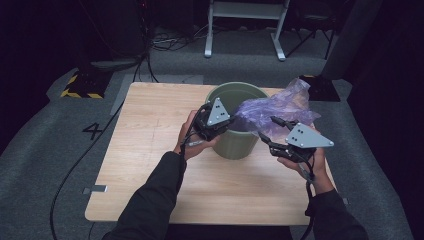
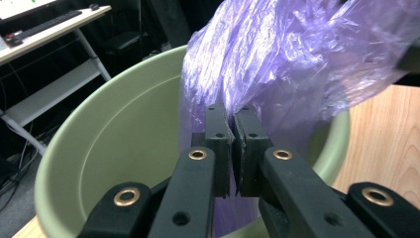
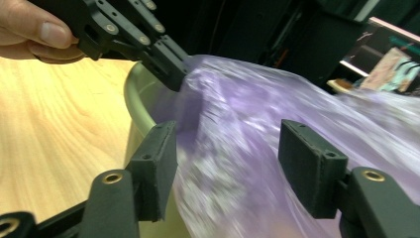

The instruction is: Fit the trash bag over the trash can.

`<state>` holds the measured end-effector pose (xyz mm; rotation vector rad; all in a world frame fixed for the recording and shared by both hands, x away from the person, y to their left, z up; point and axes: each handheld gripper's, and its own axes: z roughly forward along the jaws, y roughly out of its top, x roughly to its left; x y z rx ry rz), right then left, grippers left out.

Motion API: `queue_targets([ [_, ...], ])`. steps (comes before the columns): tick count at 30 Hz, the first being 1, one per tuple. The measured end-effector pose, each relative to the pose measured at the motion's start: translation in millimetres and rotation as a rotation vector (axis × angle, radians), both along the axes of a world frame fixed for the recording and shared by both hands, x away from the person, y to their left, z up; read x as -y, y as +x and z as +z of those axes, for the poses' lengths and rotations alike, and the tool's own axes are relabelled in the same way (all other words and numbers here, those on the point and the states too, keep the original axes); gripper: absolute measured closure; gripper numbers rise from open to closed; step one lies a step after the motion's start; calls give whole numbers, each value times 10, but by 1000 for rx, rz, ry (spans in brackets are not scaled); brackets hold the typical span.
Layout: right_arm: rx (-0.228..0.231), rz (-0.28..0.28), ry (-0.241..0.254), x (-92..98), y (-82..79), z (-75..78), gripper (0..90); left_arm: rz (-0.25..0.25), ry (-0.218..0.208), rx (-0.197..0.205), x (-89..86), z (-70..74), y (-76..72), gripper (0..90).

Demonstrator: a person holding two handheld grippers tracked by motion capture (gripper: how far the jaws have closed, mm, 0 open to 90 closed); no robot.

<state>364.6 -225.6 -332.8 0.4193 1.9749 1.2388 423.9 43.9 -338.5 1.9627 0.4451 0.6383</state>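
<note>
Between our two tongs hangs the purple bag (image 1: pixel 280 107), half over the green bin (image 1: pixel 227 145). Our left gripper (image 2: pixel 232 130) is clenched on its edge at the rim; our right gripper (image 3: pixel 225 166) stands released around loose film. Spreading the bag over the rim remains, we judge.

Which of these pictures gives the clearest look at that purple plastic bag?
The left gripper view: the purple bag is sharp, hanging over the green bin rim, with the left gripper shut on its film. The right gripper view shows it blurred between open jaws. The high view shows it small but whole above the bin.
</note>
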Motion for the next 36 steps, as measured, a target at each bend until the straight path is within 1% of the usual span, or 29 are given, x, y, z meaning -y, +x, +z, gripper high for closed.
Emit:
queue_targets([
  [1,-4,-1,4,27,-16,1,379,2,-8,-4,-19,-5,5,861],
  [3,-1,-9,12,77,-45,3,370,11,-8,1,-54,-7,22,861],
  [5,3,-8,25,136,-74,6,347,14,-15,-6,-87,-9,42,859],
  [7,11,-26,34,194,-110,11,332,22,-13,-3,-116,-9,55,859],
  [8,20,-31,43,226,-127,12,316,25,-17,-5,-139,-10,65,859],
  [10,22,-39,62,305,-159,12,304,35,-19,-5,-175,-10,78,858],
  [16,15,-100,97,465,-158,-20,253,47,-29,-15,-282,-36,110,852],
  [18,3,-109,122,507,-146,-37,252,46,-29,-22,-308,-52,121,852],
  [20,-10,-105,127,520,-122,-55,268,44,-40,-27,-327,-67,127,845],
  [21,-13,-103,125,509,-109,-64,285,40,-41,-29,-333,-69,127,836],
  [22,-9,-99,121,492,-98,-72,335,35,-46,-32,-337,-72,127,817],
  [24,-1,-67,103,444,-82,-87,476,39,-48,-31,-346,-71,125,772],
  [25,-3,-55,98,425,-76,-91,518,35,-51,-34,-358,-68,123,760],
  [26,-6,-39,85,395,-68,-97,597,32,-65,-39,-366,-68,122,737],
  [27,-1,-38,69,373,-65,-102,636,36,-69,-41,-373,-65,120,701],
  [29,-15,-33,60,346,-53,-103,711,35,-78,-48,-392,-58,112,639],
  [31,-17,-23,64,335,-42,-101,778,33,-77,-65,-398,-45,99,525],
  [32,-17,-22,61,329,-33,-101,817,22,-77,-72,-399,-41,92,489],
  [33,-16,-19,62,326,-30,-101,847,18,-79,-81,-397,-34,80,424],
  [34,-18,-17,63,322,-26,-101,862,21,-77,-80,-396,-28,70,360],
  [36,-17,-16,63,316,-23,-101,885,23,-89,-85,-404,-11,33,291],
])
